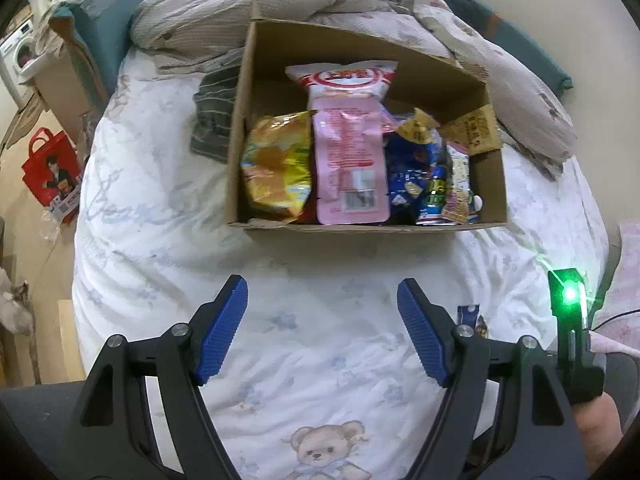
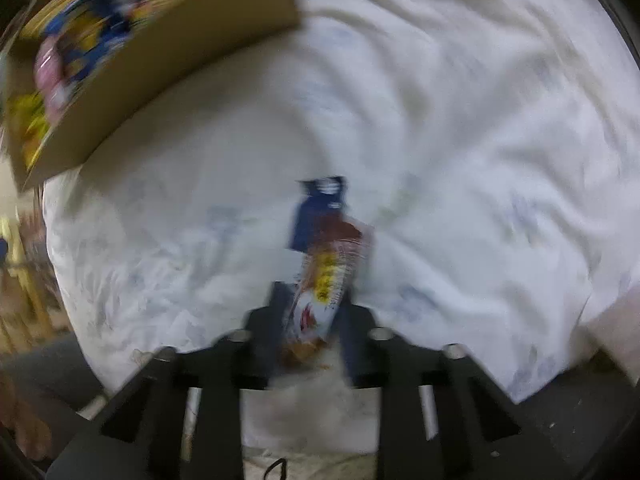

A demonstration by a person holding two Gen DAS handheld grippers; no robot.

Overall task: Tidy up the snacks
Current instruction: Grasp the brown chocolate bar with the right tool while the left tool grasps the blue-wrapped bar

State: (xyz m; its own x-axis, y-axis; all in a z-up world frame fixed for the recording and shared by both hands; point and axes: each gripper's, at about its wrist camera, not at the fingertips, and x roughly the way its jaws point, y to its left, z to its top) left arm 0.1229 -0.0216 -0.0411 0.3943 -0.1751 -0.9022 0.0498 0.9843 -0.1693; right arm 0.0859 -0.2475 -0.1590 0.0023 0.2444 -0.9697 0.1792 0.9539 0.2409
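My left claw [image 1: 322, 330] hangs released over the bed [image 1: 160, 220], nothing between its blue pads, short of the cardboard box [image 1: 246, 128] that already stands full of snack bags: a yellow bag [image 1: 276, 168] at its left, a pink pouch [image 1: 350, 168] in the middle, blue packets [image 1: 412, 176] to the right. My right claw [image 2: 314, 312] is clenched on a slim snack packet [image 2: 328, 268], blurred, its far end pointing past the fingertips above the sheet. I judge this the pick-up step; next comes a lift and a carry toward the box at upper left, keeping the grip firm.
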